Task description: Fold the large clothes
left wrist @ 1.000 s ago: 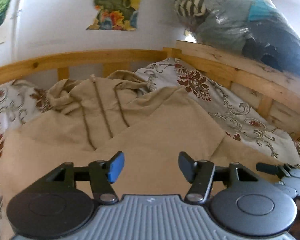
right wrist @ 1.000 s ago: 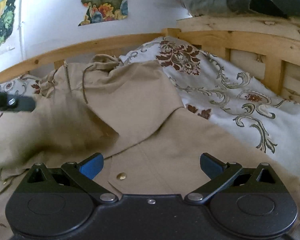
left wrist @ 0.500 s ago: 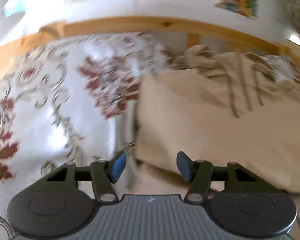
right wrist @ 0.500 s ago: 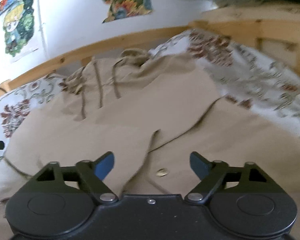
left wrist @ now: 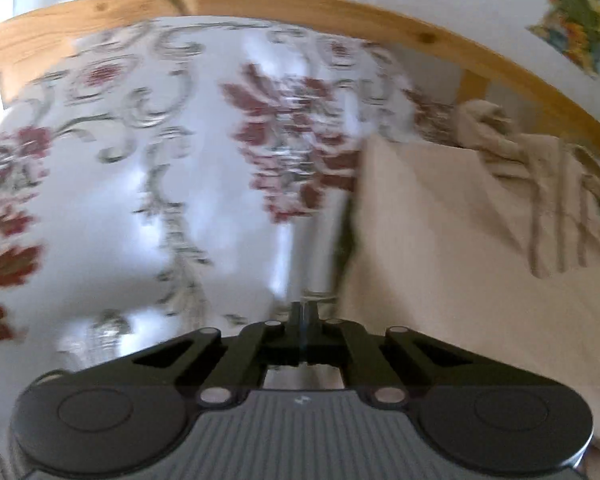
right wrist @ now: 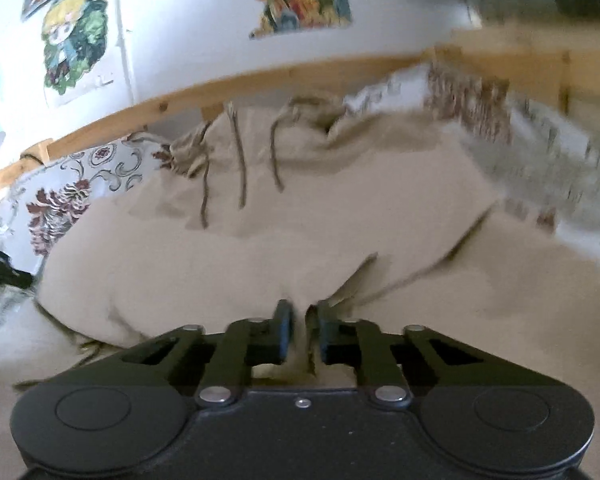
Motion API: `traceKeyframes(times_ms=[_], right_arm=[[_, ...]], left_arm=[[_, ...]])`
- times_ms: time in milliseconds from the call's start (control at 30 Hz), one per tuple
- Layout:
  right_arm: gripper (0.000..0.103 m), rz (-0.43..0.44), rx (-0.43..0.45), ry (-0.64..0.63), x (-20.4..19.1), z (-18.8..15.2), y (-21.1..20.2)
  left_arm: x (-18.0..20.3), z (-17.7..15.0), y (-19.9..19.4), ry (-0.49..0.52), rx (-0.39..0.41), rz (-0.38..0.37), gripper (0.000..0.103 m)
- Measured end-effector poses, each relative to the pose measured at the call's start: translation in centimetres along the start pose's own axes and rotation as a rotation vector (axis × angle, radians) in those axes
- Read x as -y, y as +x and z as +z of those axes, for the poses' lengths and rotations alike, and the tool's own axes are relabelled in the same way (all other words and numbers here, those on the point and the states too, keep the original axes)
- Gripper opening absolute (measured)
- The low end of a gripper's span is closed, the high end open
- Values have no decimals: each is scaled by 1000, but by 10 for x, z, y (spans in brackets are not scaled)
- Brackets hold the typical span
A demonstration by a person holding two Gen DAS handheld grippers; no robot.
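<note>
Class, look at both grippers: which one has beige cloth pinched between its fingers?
The right gripper: a fold of the beige hoodie sits between its fingers. The left gripper is shut, seemingly on nothing.

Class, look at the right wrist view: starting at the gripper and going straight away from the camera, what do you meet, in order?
right gripper, shut on a fold of cloth → beige hooded garment → its drawstrings → wooden bed rail → white wall
</note>
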State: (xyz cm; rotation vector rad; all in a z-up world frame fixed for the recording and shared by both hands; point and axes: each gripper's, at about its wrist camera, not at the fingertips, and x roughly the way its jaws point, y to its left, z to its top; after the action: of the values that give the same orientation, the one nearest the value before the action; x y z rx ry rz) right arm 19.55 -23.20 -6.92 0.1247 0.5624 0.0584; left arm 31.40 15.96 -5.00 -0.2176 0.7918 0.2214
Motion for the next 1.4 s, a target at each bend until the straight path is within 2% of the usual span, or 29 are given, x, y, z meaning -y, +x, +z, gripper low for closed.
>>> traceKeyframes(times_ms=[67, 167, 233, 267, 300, 333, 367, 433, 500, 533, 600, 667, 733, 767, 800, 867, 933, 1000, 1067, 1167, 1233, 1333, 1400], right_arm=[[11, -23, -22, -36, 0, -2, 7], [23, -39, -75, -44, -1, -8, 16], [28, -40, -55, -44, -2, -6, 10], [32, -40, -38, -48, -3, -3, 7], [40, -41, -20, -53, -5, -1, 3], [47, -37, -6, -59, -7, -1, -1], [50, -30, -1, -69, -10, -1, -3], [59, -31, -26, -105, -15, -5, 0], [60, -64, -100, -142, -17, -13, 12], [60, -70, -114, -136, -15, -17, 16], [63, -71, -101, -120, -13, -18, 15], [66, -80, -68, -115, -11, -15, 8], [78, -78, -15, -102, -6, -13, -3], [79, -83, 13, -95, -4, -11, -8], [82, -84, 37, -92, -2, -9, -13], [88, -93, 72, -79, 1, -1, -16], [100, -81, 110, -29, 6, 10, -14], [102, -74, 137, 12, 10, 16, -10], [102, -100, 150, -7, 10, 16, -1], [102, -126, 86, -31, 9, 14, 16], [102, -122, 92, -23, 11, 12, 14], [102, -141, 106, -33, 13, 13, 14], [102, -152, 107, -33, 15, 15, 16]], left_arm=[[-5, -3, 1, 31, -6, 26, 0], [-12, -9, -9, 6, -15, -45, 0], [-9, -10, -15, 23, -9, -88, 1], [-5, -10, -17, 37, -3, -101, 5], [-2, -11, -18, 54, -3, -109, 10], [2, -11, -18, 68, -5, -113, 22], [7, -11, -16, 76, -8, -103, 31], [17, -12, -4, 96, -50, -43, 32], [26, -15, 11, 132, -111, 19, 33], [30, -17, 14, 144, -107, 28, 33], [32, -13, 14, 140, -111, 34, 33], [30, -1, 11, 104, -155, 35, 34], [28, 21, 2, 109, -193, 31, 34], [31, 37, -7, 145, -192, 23, 42], [33, 51, -14, 185, -176, 21, 50], [51, 86, -32, 286, -93, 46, 83], [72, 113, -38, 348, -27, 66, 95], [95, 134, -29, 362, -10, 43, 97], [114, 145, -9, 309, -12, 8, 98], [141, 149, 28, 198, -23, -41, 98], [164, 150, 55, 180, -32, -45, 98], [191, 151, 83, 217, 25, -27, 98], [204, 156, 98, 206, 98, -31, 98]])
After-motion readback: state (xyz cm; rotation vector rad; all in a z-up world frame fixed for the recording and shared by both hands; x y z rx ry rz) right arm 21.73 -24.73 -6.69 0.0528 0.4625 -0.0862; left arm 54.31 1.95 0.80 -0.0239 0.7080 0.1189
